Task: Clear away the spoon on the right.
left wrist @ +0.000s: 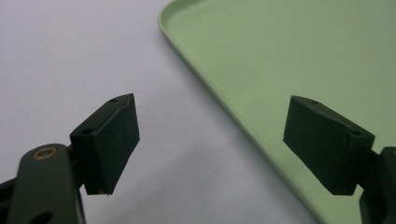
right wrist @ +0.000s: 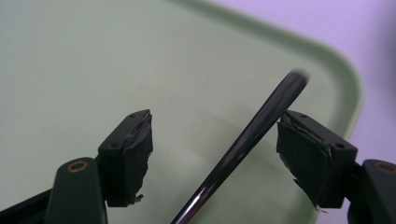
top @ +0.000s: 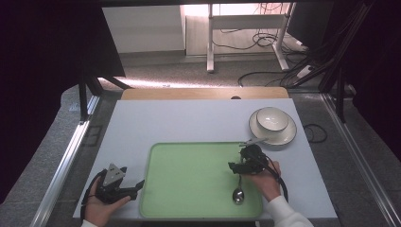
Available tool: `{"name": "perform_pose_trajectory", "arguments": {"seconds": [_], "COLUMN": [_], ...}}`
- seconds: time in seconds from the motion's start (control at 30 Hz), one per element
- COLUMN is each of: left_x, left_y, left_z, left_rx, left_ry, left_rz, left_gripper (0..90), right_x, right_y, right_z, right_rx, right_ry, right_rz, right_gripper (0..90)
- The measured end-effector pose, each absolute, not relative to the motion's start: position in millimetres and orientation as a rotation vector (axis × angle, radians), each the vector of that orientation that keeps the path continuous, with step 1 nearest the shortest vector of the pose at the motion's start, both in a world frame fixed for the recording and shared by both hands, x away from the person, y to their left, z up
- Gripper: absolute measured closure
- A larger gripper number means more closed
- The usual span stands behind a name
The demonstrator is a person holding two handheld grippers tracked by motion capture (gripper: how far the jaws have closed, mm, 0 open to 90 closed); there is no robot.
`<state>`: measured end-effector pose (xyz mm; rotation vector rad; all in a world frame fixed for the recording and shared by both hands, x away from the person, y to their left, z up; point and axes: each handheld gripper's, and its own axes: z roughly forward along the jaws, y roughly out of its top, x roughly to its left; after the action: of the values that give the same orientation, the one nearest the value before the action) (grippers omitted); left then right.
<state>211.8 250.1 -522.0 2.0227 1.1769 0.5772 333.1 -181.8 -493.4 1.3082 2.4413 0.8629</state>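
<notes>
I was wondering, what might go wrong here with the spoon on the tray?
The right gripper stands open around the spoon, whose handle leans on one jaw, so it may slip or roll as the jaws close. A knock could skid the spoon across the tray. The bowl on its plate sits close behind and could be bumped on lifting.

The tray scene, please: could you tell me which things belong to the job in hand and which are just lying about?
In the job:
- spoon, lying on the green tray
- right tool, jaws open around the spoon's handle

Lying about:
- white bowl on its saucer
- second utensil beside the saucer
- left tool, open at the tray's edge
</notes>
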Motion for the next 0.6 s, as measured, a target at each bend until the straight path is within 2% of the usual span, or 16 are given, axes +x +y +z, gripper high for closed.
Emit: {"name": "perform_pose_trajectory", "arguments": {"seconds": [0.37, 0.6], "left_x": [212, 212], "left_y": [249, 251], "left_z": [-523, -523], "left_rx": [2.025, 2.022], "left_ry": [1.180, 1.185], "left_rz": [0.577, 0.578], "left_gripper": [17.8, 17.8], "right_x": [360, 355], "right_y": [-185, -179], "right_z": [-481, -476], "right_rx": [1.258, 1.189], "right_ry": [2.352, 2.369], "right_rz": [1.013, 1.074], "right_gripper": [23.6, 26.4]}}
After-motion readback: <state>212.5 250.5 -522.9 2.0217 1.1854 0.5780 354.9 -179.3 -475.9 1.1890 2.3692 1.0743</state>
